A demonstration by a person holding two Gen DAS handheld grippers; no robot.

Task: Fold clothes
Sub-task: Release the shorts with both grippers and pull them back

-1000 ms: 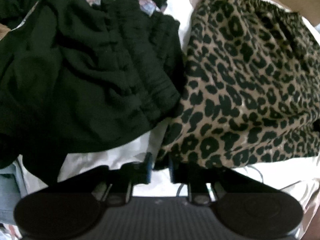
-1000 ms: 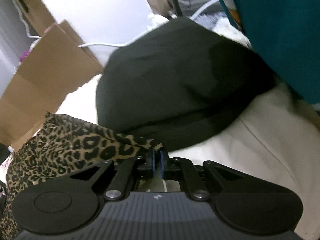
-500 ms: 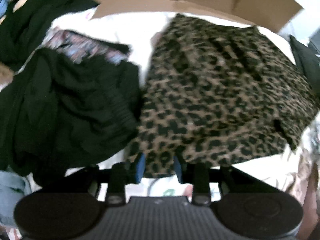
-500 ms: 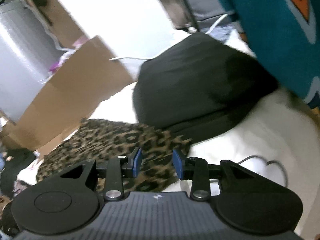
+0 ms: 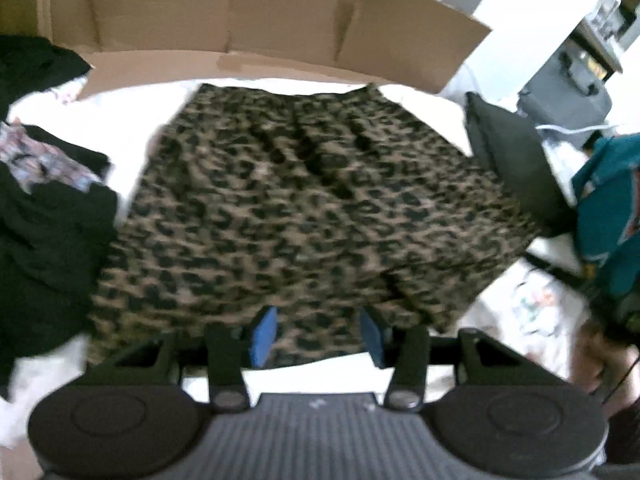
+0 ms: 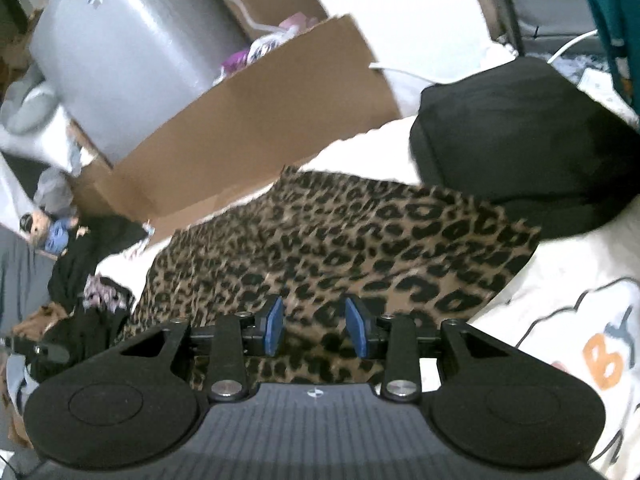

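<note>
Item, left to right: black clothes heap [image 5: 48, 240] at the left, then the leopard-print garment [image 5: 312, 208] spread flat on the white bedding [image 5: 132, 120], more of it in view than a second ago, black cushion [image 5: 512, 168] at its right edge. Left gripper [image 5: 316, 334] opening, formerly nearly closed at the hem, nothing pinched between its blue pads. Right gripper [image 6: 314, 326], earlier pressed together, now parted above the print, gripping nothing
</note>
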